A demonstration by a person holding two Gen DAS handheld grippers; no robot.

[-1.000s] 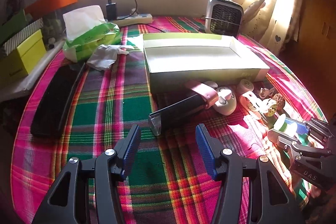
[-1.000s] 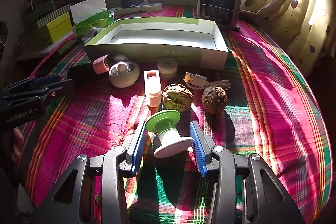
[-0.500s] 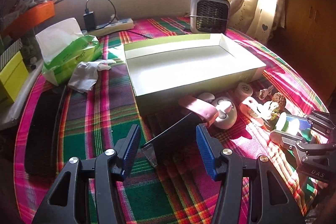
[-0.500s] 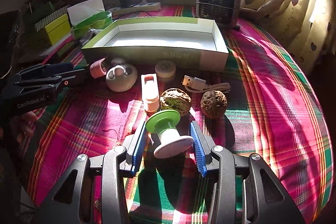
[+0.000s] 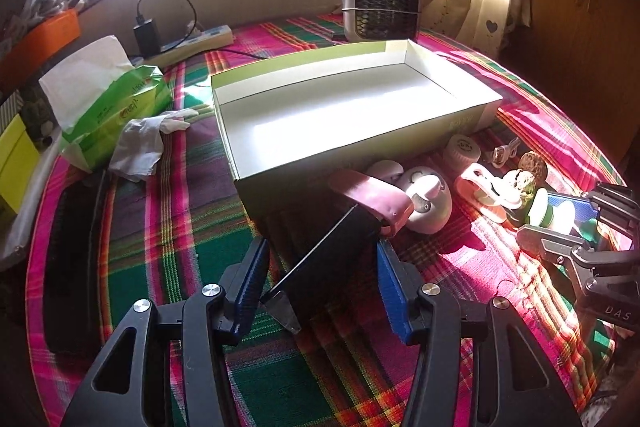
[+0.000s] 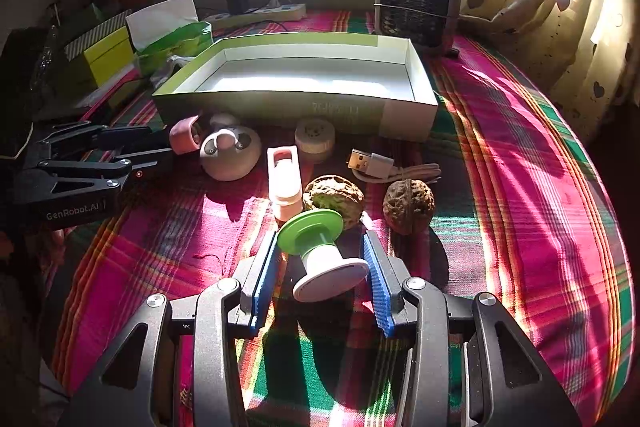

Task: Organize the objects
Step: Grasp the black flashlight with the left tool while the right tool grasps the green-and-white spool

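Observation:
A black flat case (image 5: 332,259) with a pink strap (image 5: 372,195) lies on the plaid cloth in front of the empty green box (image 5: 348,115). My left gripper (image 5: 322,255) straddles the case's near end. Its jaws are closing, and a gap still shows beside the left pad (image 5: 254,279). In the right wrist view this left gripper (image 6: 160,147) reaches in from the left toward the pink strap (image 6: 184,135). My right gripper (image 6: 320,247) is shut on a green-and-white spool (image 6: 320,259), held just above the cloth. That spool (image 5: 552,215) also shows at the right of the left wrist view.
Between the spool and the box (image 6: 296,75) lie two walnuts (image 6: 334,195) (image 6: 408,205), a USB cable (image 6: 372,163), a pink clip (image 6: 285,183), a round white gadget (image 6: 230,155) and a cap (image 6: 315,139). A heater (image 5: 382,5), tissue pack (image 5: 108,107) and long black object (image 5: 72,259) sit around.
My left gripper has advanced and rolled, so the black case now lies between its jaws, which have narrowed a little. My right gripper and its spool have not moved.

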